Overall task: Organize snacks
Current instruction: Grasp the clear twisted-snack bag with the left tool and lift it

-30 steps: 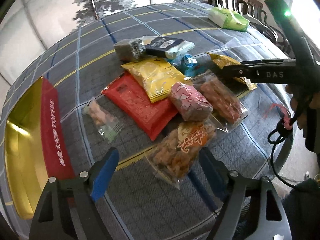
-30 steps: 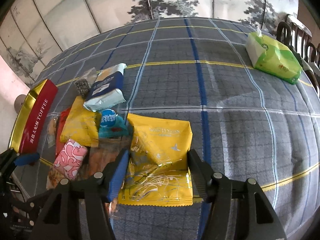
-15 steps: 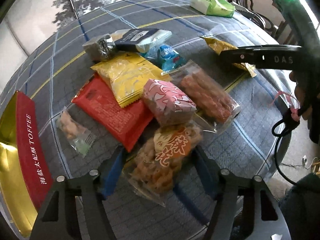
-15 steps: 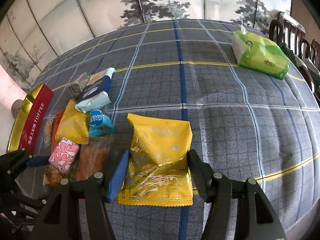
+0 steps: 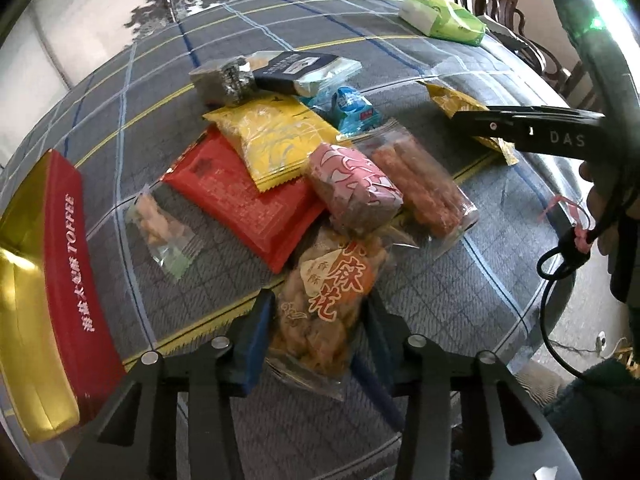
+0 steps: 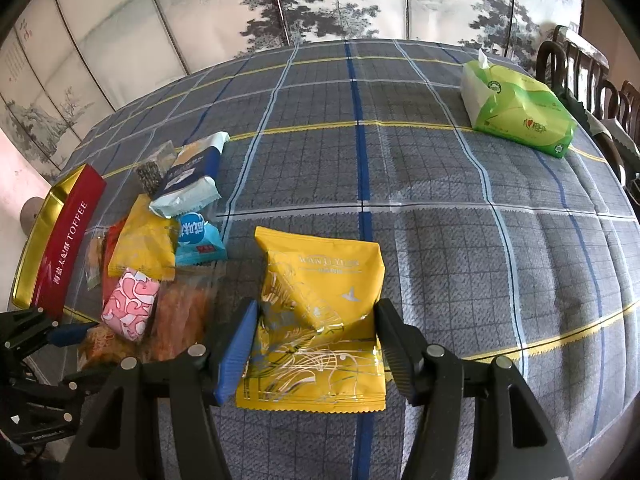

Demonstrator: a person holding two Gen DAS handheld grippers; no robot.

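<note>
My left gripper (image 5: 318, 328) is closed around a clear bag of fried twists with an orange label (image 5: 326, 300), still resting on the table. Beyond it lie a pink patterned pack (image 5: 354, 188), a red pack (image 5: 244, 200), a yellow pack (image 5: 276, 140), a clear pack of orange sticks (image 5: 424, 188) and a small clear pack (image 5: 164, 232). My right gripper (image 6: 316, 344) is shut on a yellow-gold snack bag (image 6: 320, 320), which lies on the tablecloth. The red and gold toffee tin (image 5: 48, 280) stands open at the left; it also shows in the right wrist view (image 6: 66, 240).
A dark blue pack (image 5: 300, 72), a grey-foil pack (image 5: 224, 82) and a small blue pack (image 5: 352, 110) lie at the back of the pile. A green tissue pack (image 6: 516, 108) sits far right. Dark chairs (image 6: 580, 64) stand past the table's edge.
My left gripper has moved forward onto the fried-twist bag and its fingers have narrowed against it. My right gripper keeps its hold on the yellow-gold bag and has barely shifted.
</note>
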